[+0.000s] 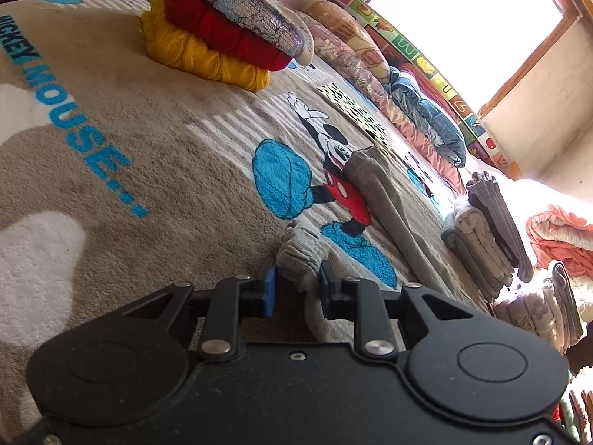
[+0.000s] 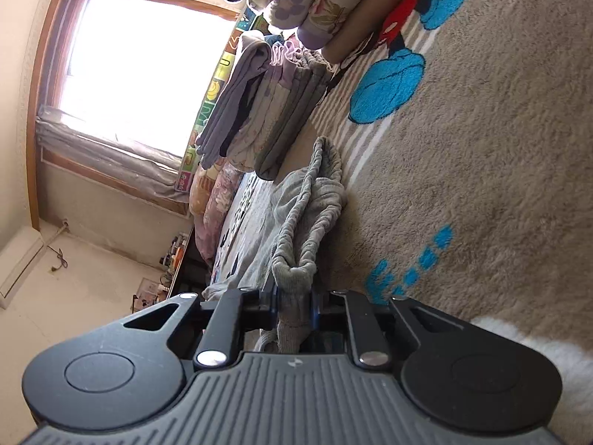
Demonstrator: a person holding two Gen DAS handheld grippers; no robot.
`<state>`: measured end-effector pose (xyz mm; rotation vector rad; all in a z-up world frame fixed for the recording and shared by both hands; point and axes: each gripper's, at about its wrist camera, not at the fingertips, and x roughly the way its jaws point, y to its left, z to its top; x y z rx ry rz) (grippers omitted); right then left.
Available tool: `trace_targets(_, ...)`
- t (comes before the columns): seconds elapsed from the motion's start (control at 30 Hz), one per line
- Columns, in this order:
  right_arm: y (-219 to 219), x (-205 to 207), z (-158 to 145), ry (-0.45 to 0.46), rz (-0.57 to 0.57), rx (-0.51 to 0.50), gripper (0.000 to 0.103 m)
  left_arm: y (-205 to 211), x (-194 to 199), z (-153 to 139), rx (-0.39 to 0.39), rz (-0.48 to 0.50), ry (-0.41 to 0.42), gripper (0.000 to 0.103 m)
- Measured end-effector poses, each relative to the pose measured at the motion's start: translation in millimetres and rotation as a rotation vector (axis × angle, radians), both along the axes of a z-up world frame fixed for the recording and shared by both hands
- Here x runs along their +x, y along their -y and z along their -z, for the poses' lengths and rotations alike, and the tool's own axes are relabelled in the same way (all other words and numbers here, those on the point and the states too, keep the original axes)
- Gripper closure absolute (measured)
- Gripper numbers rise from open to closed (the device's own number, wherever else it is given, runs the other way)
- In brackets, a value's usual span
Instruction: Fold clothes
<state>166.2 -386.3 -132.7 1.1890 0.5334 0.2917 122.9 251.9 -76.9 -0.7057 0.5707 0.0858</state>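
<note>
Left tongs (image 1: 297, 284) are gripping a cuff of grey sweatpants (image 1: 385, 200); right tongs (image 2: 293, 302) are clamping the gathered waistband. Pants are lying ahead on a beige Mickey Mouse blanket (image 1: 155, 141). Folded stacks (image 1: 485, 237) & a bright window (image 1: 470, 26) are sitting beyond.

My work surface is a beige Mickey Mouse blanket (image 1: 155, 141). Directly on it lie the grey trousers (image 1: 385, 200), a stack of yellow, red and sequinned sweaters (image 1: 222, 33), a pile of folded grey and pale garments (image 1: 481, 237), and bedding along the far edge (image 1: 426, 111).
</note>
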Motion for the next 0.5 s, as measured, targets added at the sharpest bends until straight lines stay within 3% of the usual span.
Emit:
trace_targets(0.13, 18, -25, -4, -0.002, 0.012, 0.031, 0.086, 4, -16, -7, 0.018, 0.025, 0.001, 0.081)
trace_targets(0.37, 36, -58, 5, -0.059, 0.023, -0.031, 0.087, 0, -34, 2, 0.037, 0.016, -0.045, 0.081)
trace_targets(0.5, 45, -63, 6, -0.072, 0.033, -0.100, 0.087, 3, -30, 13, 0.079, 0.009, -0.138, 0.075)
